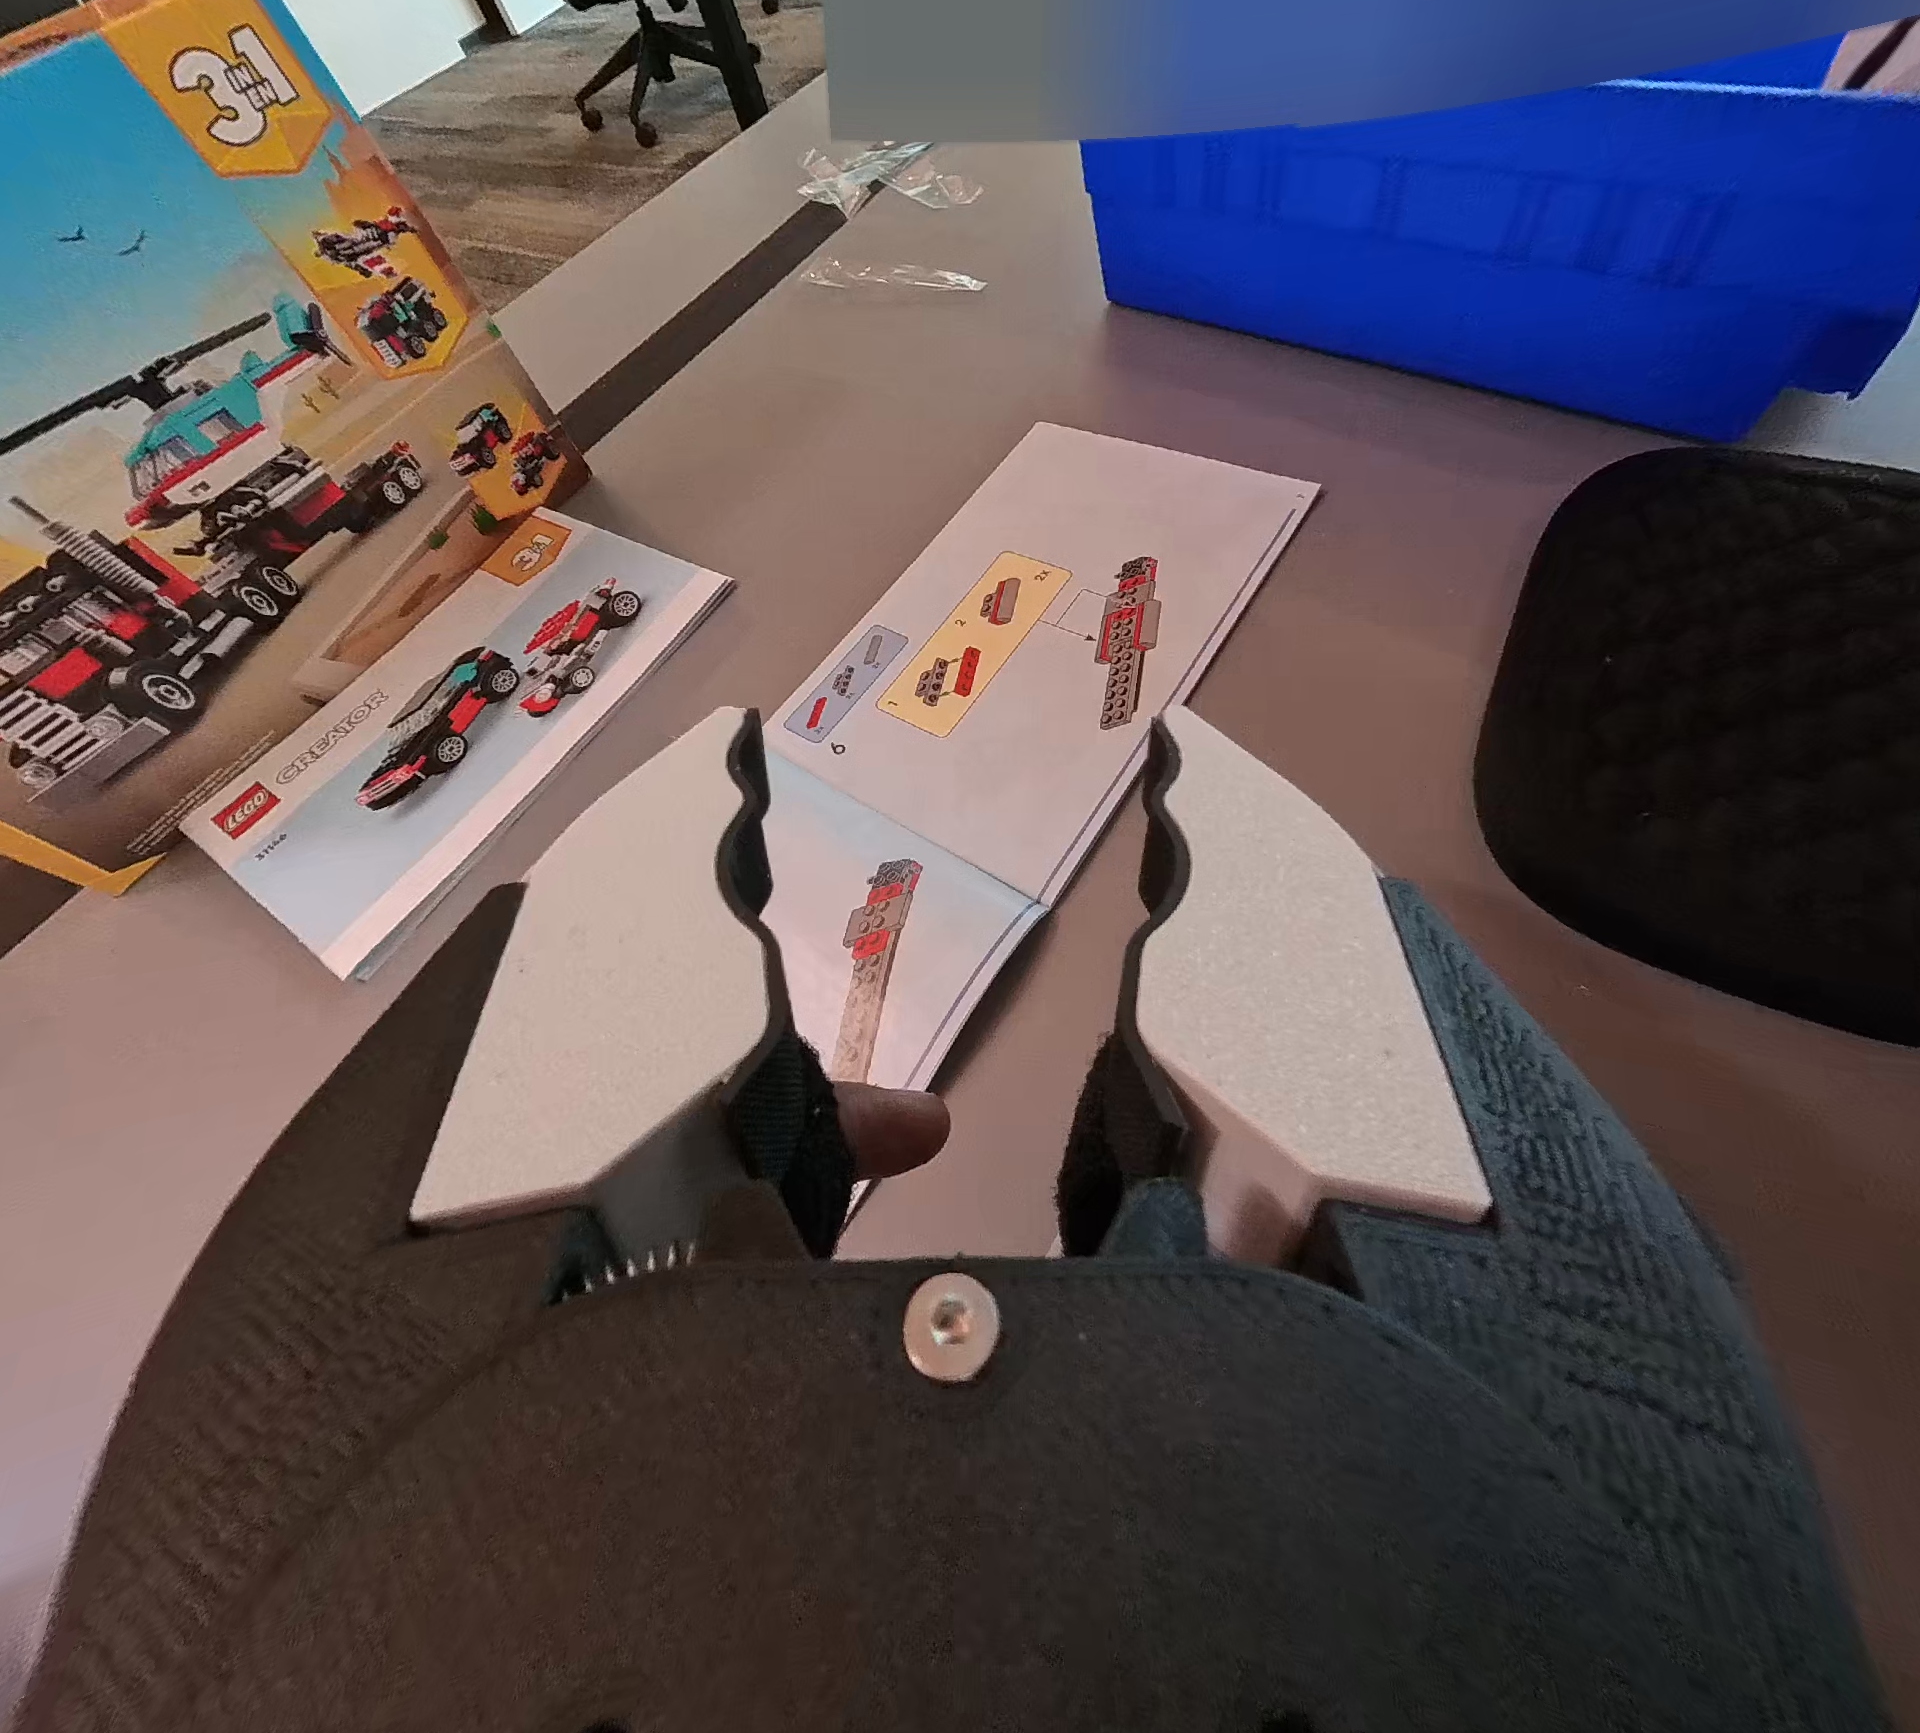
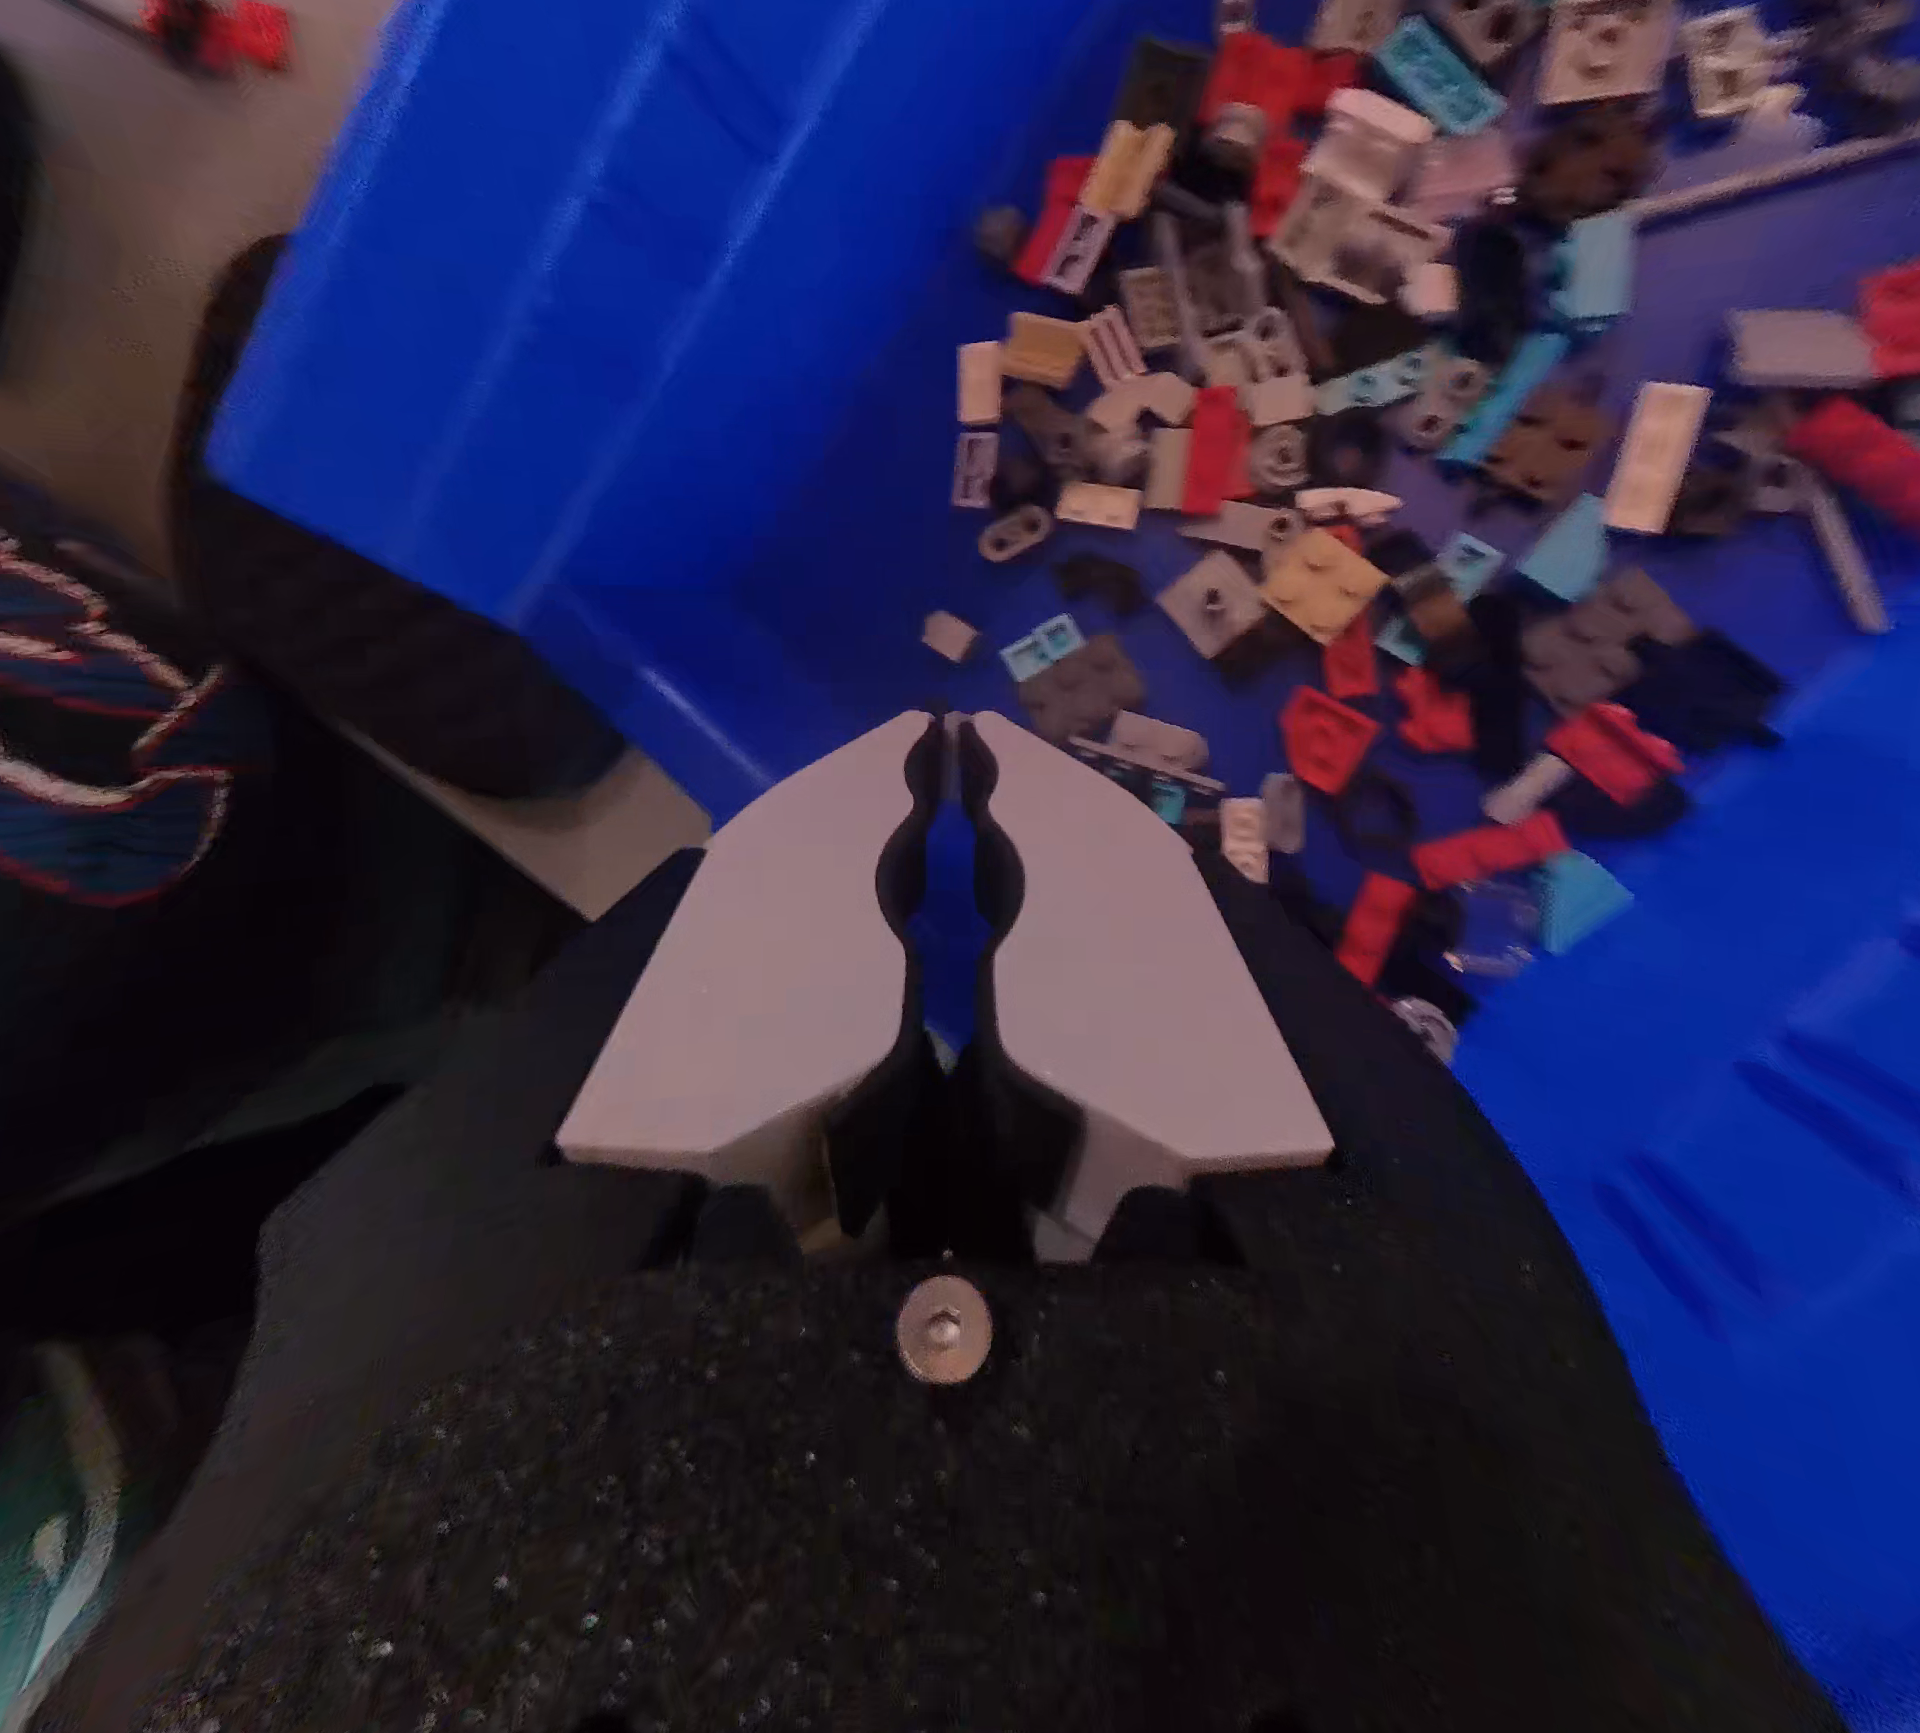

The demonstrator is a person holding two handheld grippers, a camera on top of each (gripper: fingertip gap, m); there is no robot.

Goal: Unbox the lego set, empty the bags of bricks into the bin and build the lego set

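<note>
My left gripper (image 1: 956, 727) is open and empty, hovering over the open instruction booklet (image 1: 1049, 644) on the grey table (image 1: 727, 436). My right gripper (image 2: 948, 727) is inside the blue bin (image 2: 644, 229), its tips nearly together, pinching what looks like a thin grey brick seen edge-on. This view is blurred. A pile of loose bricks (image 2: 1403, 436) in red, teal, grey, black and tan lies on the bin floor to the gripper's right. The bin also shows in the left wrist view (image 1: 1507, 260) at the far right. A small red and black assembly (image 2: 208, 21) lies on the table outside the bin.
The lego box (image 1: 208, 436) stands at the left, with a closed booklet (image 1: 468, 748) lying in front of it. Empty clear bags (image 1: 894, 229) lie at the back of the table. A black padded object (image 1: 1714, 748) is at the right. Office chairs stand beyond the table. Some 35 cm of space lies between my two pairs of fingers.
</note>
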